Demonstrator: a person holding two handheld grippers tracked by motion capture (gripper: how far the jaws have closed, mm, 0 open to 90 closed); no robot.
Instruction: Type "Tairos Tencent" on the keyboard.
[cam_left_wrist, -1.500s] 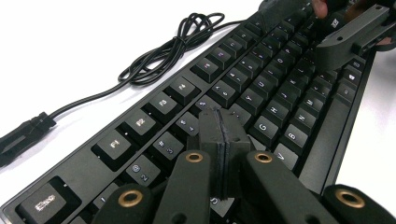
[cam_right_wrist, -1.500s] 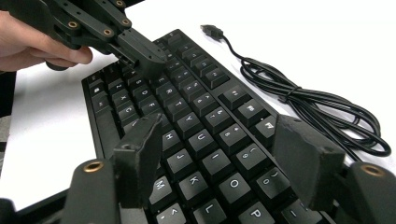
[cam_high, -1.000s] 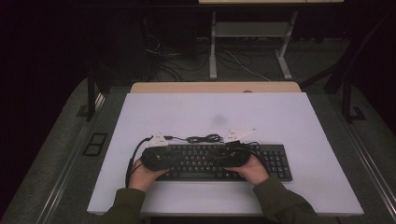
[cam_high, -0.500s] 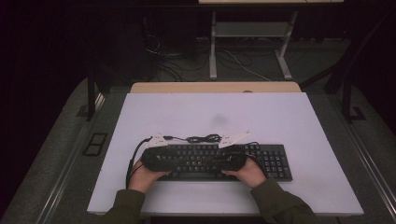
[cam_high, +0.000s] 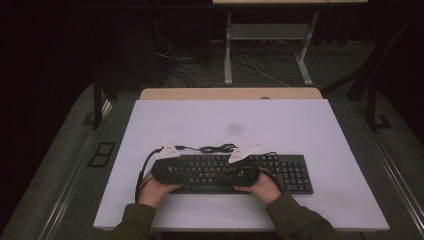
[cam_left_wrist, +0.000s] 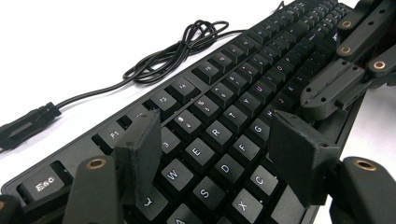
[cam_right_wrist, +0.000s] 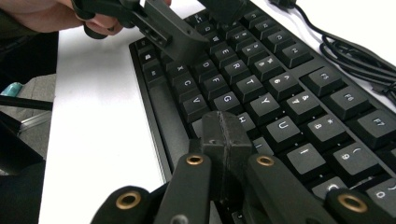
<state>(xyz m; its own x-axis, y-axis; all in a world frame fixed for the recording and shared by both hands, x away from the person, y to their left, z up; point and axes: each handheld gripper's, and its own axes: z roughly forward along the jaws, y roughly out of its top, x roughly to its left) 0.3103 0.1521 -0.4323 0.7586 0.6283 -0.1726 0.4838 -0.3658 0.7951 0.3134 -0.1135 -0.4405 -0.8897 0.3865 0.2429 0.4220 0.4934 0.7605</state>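
Lying flat on the tabletop (cam_high: 310, 125), the keyboard (cam_high: 290, 172) runs its long axis crosswise, from the left tool (cam_left_wrist: 215, 154) toward the right tool (cam_right_wrist: 223, 133). Both tools sit directly above the letter keys, the left over the left-hand block, the right near the middle, so neither reaches the number pad at the far right end. The left tool's jaws stand apart, straddling several keys around E and D without clamping anything. The right tool's jaws are pressed together into a single tip, resting at or just above the H key; contact cannot be confirmed. The keyboard cable (cam_left_wrist: 182, 46) lies coiled just beyond the back edge of the keyboard, away from both tools. A key press with the closed right tip appears the likely step.
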